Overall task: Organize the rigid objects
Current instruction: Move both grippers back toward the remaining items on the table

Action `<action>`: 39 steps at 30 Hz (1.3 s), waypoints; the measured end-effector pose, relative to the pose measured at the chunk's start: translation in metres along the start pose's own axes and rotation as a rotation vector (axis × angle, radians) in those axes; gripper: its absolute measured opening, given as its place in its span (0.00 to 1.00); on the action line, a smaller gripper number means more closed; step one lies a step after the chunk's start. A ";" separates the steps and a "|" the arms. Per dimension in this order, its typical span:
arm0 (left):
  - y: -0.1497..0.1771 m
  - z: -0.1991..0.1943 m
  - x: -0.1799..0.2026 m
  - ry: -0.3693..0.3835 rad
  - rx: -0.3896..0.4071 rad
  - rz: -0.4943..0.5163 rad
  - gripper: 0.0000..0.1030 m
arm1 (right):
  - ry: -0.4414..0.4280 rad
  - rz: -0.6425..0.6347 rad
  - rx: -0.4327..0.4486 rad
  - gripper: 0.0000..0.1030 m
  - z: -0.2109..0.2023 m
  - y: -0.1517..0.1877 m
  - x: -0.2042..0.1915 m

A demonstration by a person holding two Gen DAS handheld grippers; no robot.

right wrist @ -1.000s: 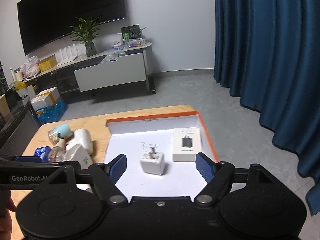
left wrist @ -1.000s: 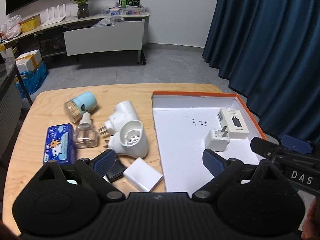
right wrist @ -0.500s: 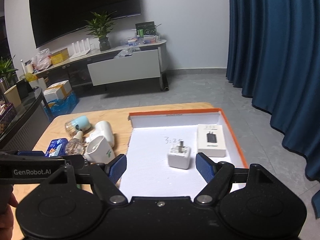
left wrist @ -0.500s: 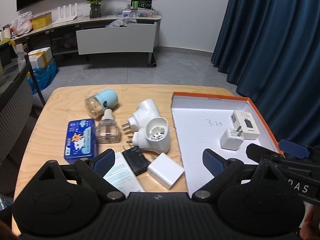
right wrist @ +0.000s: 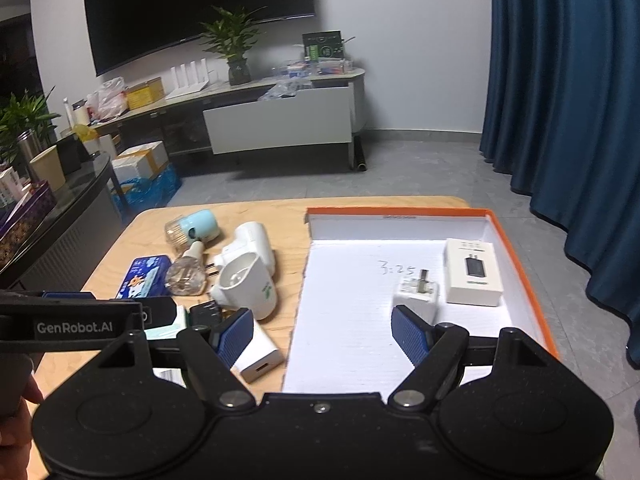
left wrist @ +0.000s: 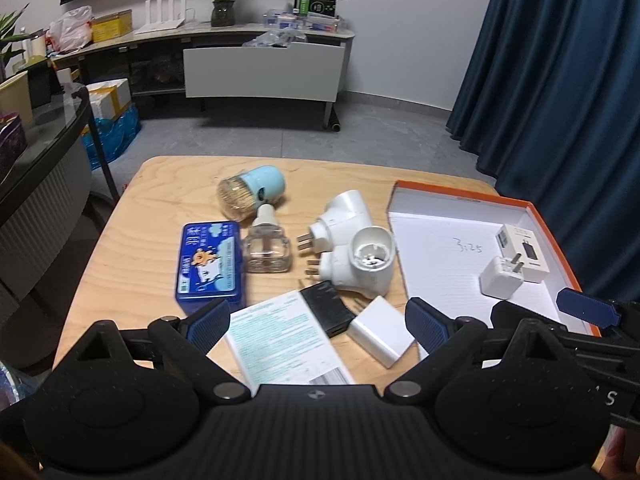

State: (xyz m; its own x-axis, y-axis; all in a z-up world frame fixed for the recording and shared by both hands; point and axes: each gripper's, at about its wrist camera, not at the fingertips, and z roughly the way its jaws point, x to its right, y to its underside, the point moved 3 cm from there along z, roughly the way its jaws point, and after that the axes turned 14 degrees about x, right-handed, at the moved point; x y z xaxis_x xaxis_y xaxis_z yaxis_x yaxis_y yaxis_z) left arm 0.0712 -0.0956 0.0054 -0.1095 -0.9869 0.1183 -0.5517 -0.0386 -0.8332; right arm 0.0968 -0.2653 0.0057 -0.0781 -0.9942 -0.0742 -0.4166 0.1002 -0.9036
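Observation:
An orange-rimmed white box lid lies on the right of the wooden table, holding a white plug charger and a small white charger box. Left of it lie two white plug-in devices, a clear refill bottle, a pale blue capped jar, a blue tin, a black block, a white power bank and a printed leaflet. My left gripper hovers open above the leaflet and power bank. My right gripper is open over the lid's near left edge.
Beyond the table's far edge is grey floor, a low cabinet with a plant and clutter, and a dark blue curtain on the right. A dark side table with boxes stands at left. A hand holds the left gripper's handle.
Both grippers have drawn back toward the near left, so the table objects sit further right and the leaflet is now in full view. Both stay open and nothing was picked up.

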 end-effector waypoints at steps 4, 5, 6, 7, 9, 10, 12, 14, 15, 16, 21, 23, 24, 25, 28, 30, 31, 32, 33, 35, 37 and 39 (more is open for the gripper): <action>0.001 0.000 -0.010 -0.014 -0.002 -0.009 0.94 | -0.017 -0.008 -0.008 0.87 0.004 0.001 -0.011; 0.001 0.000 -0.013 -0.018 -0.002 -0.012 0.94 | -0.021 -0.010 -0.011 0.87 0.004 0.002 -0.013; 0.001 0.000 -0.015 -0.021 -0.002 -0.014 0.94 | -0.025 -0.013 -0.013 0.87 0.006 0.002 -0.016; 0.001 0.000 -0.018 -0.025 -0.002 -0.016 0.94 | -0.029 -0.016 -0.015 0.87 0.006 0.002 -0.018; 0.001 0.000 -0.022 -0.031 -0.003 -0.020 0.94 | -0.035 -0.020 -0.019 0.87 0.008 0.003 -0.022; 0.001 0.000 -0.025 -0.033 -0.003 -0.023 0.94 | -0.039 -0.021 -0.021 0.87 0.009 0.004 -0.024; 0.002 0.000 -0.028 -0.038 -0.004 -0.028 0.94 | -0.045 -0.024 -0.023 0.87 0.010 0.004 -0.027; 0.002 0.001 -0.032 -0.042 -0.005 -0.032 0.94 | -0.050 -0.026 -0.027 0.87 0.012 0.006 -0.031; 0.003 0.002 -0.034 -0.043 -0.007 -0.034 0.94 | -0.054 -0.027 -0.029 0.87 0.013 0.006 -0.032; 0.003 0.002 -0.035 -0.045 -0.008 -0.036 0.94 | -0.057 -0.028 -0.032 0.87 0.014 0.007 -0.034; 0.007 0.005 -0.046 -0.060 -0.014 -0.050 0.94 | -0.072 -0.035 -0.051 0.87 0.019 0.015 -0.040; 0.009 0.008 -0.053 -0.073 -0.021 -0.061 0.94 | -0.081 -0.027 -0.061 0.87 0.019 0.020 -0.042; 0.010 0.009 -0.057 -0.081 -0.025 -0.066 0.94 | -0.090 -0.024 -0.068 0.87 0.020 0.022 -0.043; 0.011 0.010 -0.061 -0.090 -0.029 -0.072 0.94 | -0.102 -0.023 -0.075 0.87 0.020 0.025 -0.046; 0.014 0.014 -0.073 -0.113 -0.040 -0.093 0.94 | -0.135 -0.022 -0.101 0.87 0.024 0.034 -0.054; 0.016 0.016 -0.081 -0.128 -0.046 -0.106 0.94 | -0.172 -0.021 -0.123 0.87 0.026 0.041 -0.064; 0.016 0.017 -0.084 -0.133 -0.048 -0.111 0.94 | -0.194 -0.026 -0.134 0.87 0.028 0.044 -0.071; 0.017 0.018 -0.087 -0.141 -0.050 -0.115 0.94 | -0.216 -0.034 -0.145 0.87 0.029 0.048 -0.077; 0.017 0.019 -0.090 -0.147 -0.051 -0.118 0.94 | -0.236 -0.045 -0.155 0.87 0.031 0.051 -0.084; 0.018 0.021 -0.094 -0.156 -0.055 -0.121 0.94 | -0.267 -0.061 -0.171 0.90 0.035 0.055 -0.096; 0.018 0.024 -0.097 -0.161 -0.059 -0.122 0.94 | -0.278 -0.073 -0.186 0.90 0.040 0.059 -0.106; 0.019 0.027 -0.099 -0.162 -0.060 -0.121 0.94 | -0.285 -0.080 -0.206 0.90 0.048 0.062 -0.113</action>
State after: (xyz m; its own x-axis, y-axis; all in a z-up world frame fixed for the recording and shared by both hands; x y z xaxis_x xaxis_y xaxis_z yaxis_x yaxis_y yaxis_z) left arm 0.0938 -0.0031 -0.0363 0.0923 -0.9880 0.1235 -0.6017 -0.1542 -0.7837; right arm 0.1233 -0.1489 -0.0623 0.2052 -0.9675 -0.1476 -0.5869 -0.0010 -0.8096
